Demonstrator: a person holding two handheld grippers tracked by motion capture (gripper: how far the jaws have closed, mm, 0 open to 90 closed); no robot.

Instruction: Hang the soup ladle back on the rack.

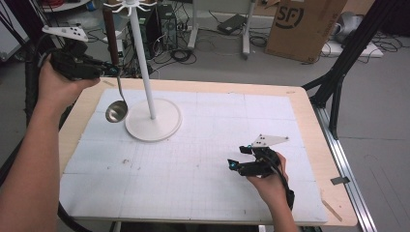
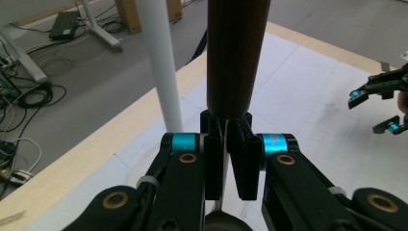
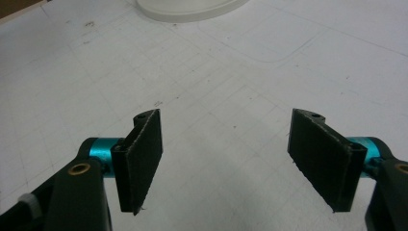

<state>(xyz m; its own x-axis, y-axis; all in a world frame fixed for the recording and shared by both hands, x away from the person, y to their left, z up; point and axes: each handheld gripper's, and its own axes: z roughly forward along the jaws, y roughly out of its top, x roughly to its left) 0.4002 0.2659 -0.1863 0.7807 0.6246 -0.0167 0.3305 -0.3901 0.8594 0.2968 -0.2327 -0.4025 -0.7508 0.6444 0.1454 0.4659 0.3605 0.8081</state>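
High view, left claw (image 1: 113,71): gripping a ladle (image 1: 116,110) by the thin metal stem just below the dark wooden handle, at 10 o'clock of the worktop (image 1: 309,104). Ladle hanging upright, handle up, bowl down, bowl hovering just beside the round base of the white rack (image 1: 153,118), at the base's 9 o'clock. Whether bowl and base are touching: cannot tell. Rack pole rising at the ladle's 3 o'clock, hooks at the top.

Left gripper view, left claw (image 2: 226,147): jaws standing pinched narrow on the ladle (image 2: 236,53) stem, wooden handle rising toward 12 o'clock, rack (image 2: 161,62) pole at 11 o'clock, bowl edge showing at 6 o'clock.

High view, right claw (image 1: 240,157): resting low over the white grid mat (image 1: 203,159) at 4 o'clock of the worktop, well apart from the ladle, pointing toward 9 o'clock.

Right gripper view, right claw (image 3: 226,159): jaws standing wide, holding nothing, bare grid mat (image 3: 216,72) between the pads, rack base rim at 12 o'clock.
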